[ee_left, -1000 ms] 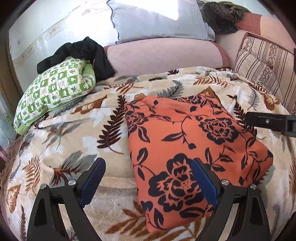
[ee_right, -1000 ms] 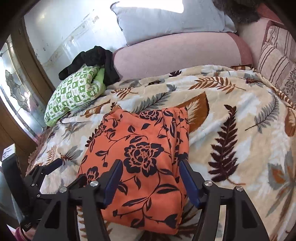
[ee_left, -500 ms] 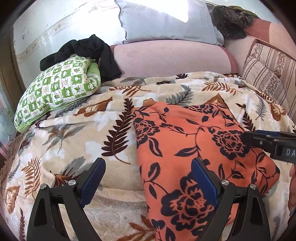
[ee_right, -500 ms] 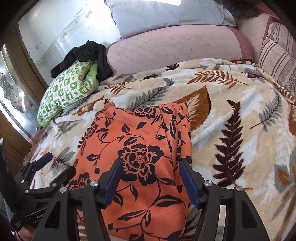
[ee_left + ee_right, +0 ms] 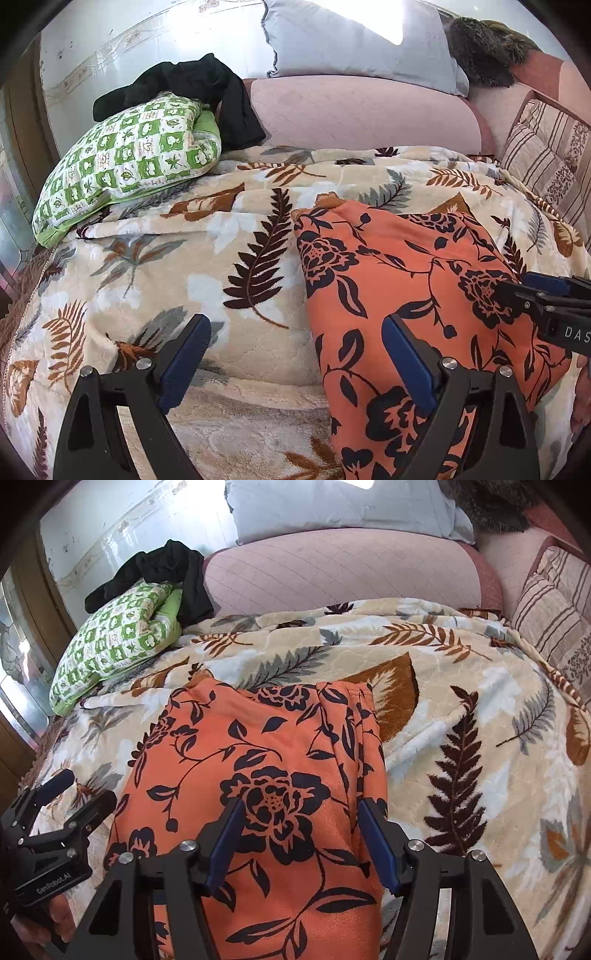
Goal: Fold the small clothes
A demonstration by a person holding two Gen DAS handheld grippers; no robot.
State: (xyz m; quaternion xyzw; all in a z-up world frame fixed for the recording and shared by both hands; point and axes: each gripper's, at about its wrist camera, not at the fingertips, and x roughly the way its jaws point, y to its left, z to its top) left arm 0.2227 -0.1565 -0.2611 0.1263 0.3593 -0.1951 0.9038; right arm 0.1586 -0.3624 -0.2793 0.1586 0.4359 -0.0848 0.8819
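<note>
- Your left tool (image 5: 295, 354) gapes wide, empty, over the leaf-print fleece blanket (image 5: 221, 236) on the bed.
- The orange floral fabric garment (image 5: 258, 775) lies flat mid-bed, apparently part-folded; more folds look due.
- Your right tool (image 5: 299, 834) hangs half-open above it, gripping nothing.

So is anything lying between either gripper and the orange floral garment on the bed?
Nothing visible. The orange floral garment lies bare on the leaf-print blanket; the right gripper hangs open over it, the left gripper open at its near left edge.
</note>
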